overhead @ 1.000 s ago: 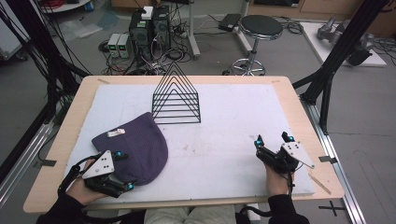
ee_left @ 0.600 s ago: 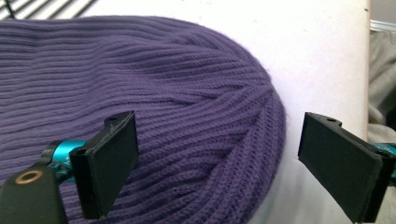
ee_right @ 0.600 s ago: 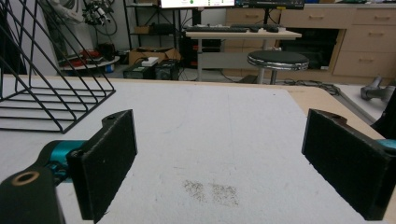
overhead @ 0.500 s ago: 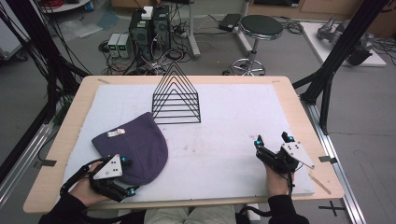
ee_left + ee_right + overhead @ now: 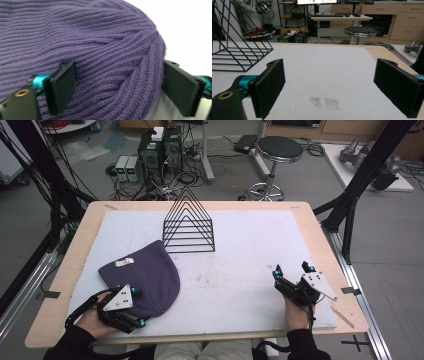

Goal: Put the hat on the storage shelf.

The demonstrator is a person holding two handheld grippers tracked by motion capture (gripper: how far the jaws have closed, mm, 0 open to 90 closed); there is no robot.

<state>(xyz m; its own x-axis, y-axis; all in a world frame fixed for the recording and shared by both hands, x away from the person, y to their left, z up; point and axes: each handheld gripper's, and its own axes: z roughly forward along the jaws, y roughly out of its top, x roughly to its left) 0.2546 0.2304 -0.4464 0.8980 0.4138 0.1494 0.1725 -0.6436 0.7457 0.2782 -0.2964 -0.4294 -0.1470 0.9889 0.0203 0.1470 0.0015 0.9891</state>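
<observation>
This is looking like a robotics lab: grey computer boxes [image 5: 161, 151] with tangled black cables [image 5: 192, 177] are standing on the floor beside a black round stool [image 5: 279, 149], and black metal frame beams [image 5: 367, 170] are surrounding the wooden table [image 5: 320, 245].

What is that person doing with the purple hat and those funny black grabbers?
A person holds a grabber in each hand at a white padded table. The left gripper has its fingers spread around the rounded top of the purple ribbed knit hat; they have just been closing a little on it, not yet pinching. The right gripper rests open over bare padding. A black wire triangular rack stands behind the hat.
</observation>
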